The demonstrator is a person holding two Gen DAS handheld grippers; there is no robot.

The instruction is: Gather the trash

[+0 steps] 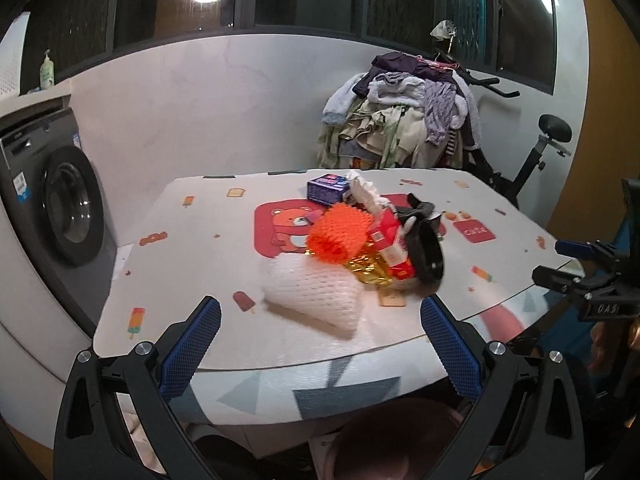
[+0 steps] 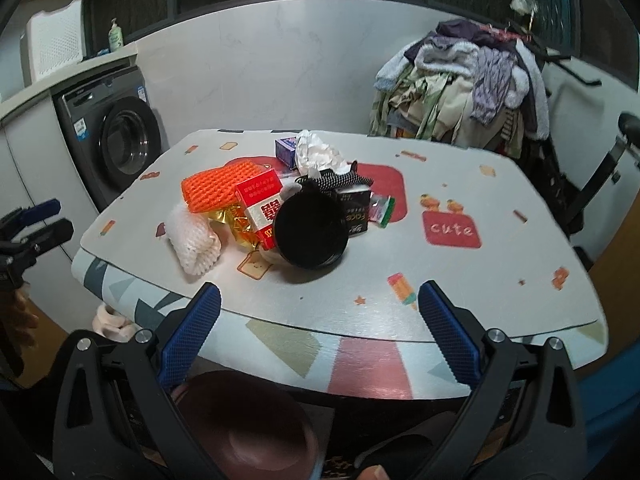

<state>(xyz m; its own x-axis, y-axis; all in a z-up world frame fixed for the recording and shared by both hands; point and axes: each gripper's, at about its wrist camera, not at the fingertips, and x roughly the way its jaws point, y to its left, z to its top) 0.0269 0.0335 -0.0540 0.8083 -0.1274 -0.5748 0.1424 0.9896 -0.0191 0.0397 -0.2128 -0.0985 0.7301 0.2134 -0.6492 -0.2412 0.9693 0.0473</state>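
Hovering short of the table's near edge, the left gripper and right gripper both stood wide open, blue pads holding nothing. Just beyond the left one lay white foam netting, with orange foam netting, gold foil, a red carton and a black round lid heaped behind it mid-table. Only the right view showed a black carton and green-edged wrapper behind the lid. Farther back sat crumpled tissue and a purple box.
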